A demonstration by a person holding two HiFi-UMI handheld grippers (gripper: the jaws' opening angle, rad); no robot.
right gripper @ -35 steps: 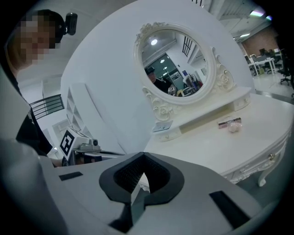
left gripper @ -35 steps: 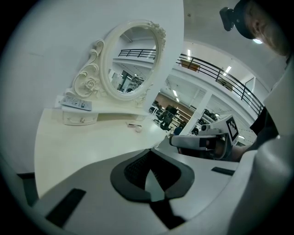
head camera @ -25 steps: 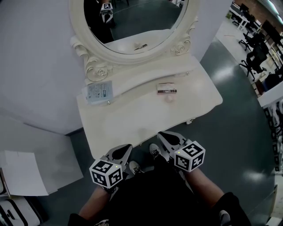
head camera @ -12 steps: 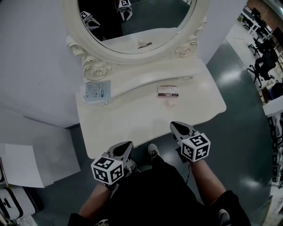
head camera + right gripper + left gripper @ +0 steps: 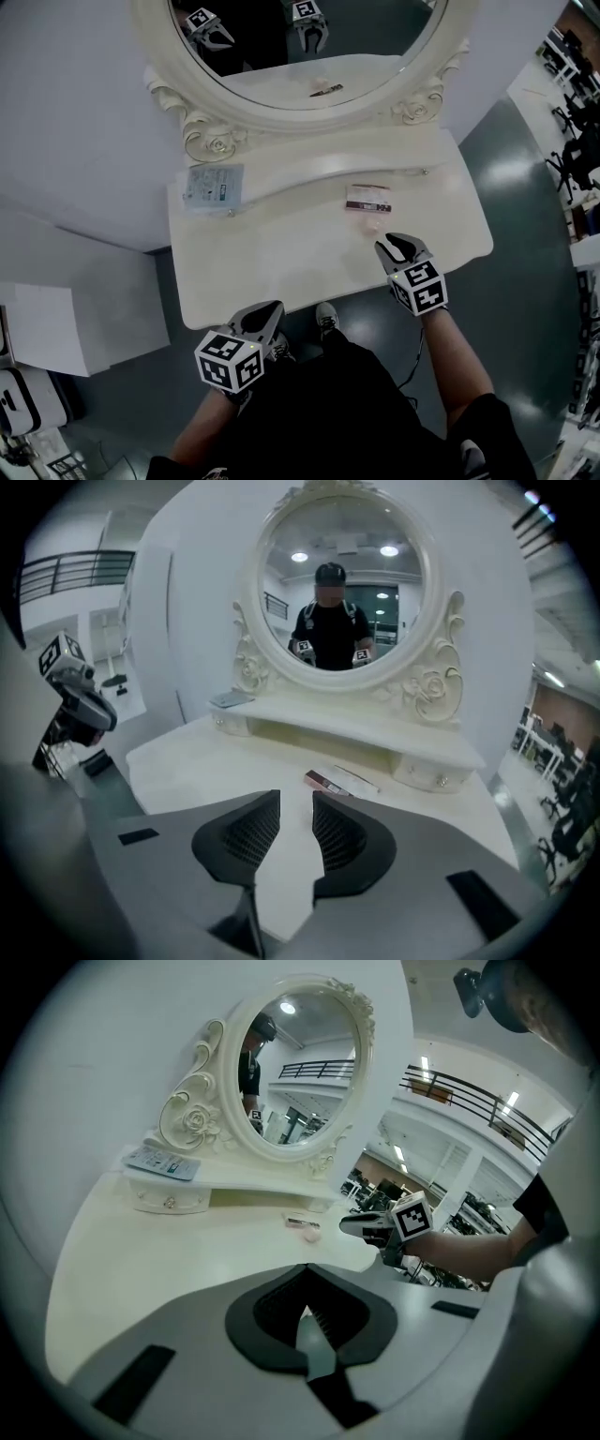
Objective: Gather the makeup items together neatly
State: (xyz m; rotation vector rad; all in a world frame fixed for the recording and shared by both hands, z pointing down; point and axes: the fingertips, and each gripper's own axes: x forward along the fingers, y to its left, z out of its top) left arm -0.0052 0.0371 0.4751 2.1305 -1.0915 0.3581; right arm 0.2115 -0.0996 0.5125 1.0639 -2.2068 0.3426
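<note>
Nothing gathered yet: my empty right gripper (image 5: 401, 246), jaws just opening, hovers near the makeup box (image 5: 367, 198); left gripper (image 5: 262, 317) closed.

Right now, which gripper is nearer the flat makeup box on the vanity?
Right. The right gripper hangs just short of the makeup box, its fingers just opening, nothing between them; the left gripper sits back at the near edge of the vanity.

We look down on a worktop (image 5: 281, 267) with a mirror (image 5: 281, 56) at twelve o'clock. On its raised shelf (image 5: 309, 169), a packet (image 5: 213, 186) lies at ten o'clock. A makeup case (image 5: 367, 198) lies at two o'clock, with a small round item (image 5: 370, 225) just before it and our right tongs (image 5: 401, 246) nearer us.
</note>
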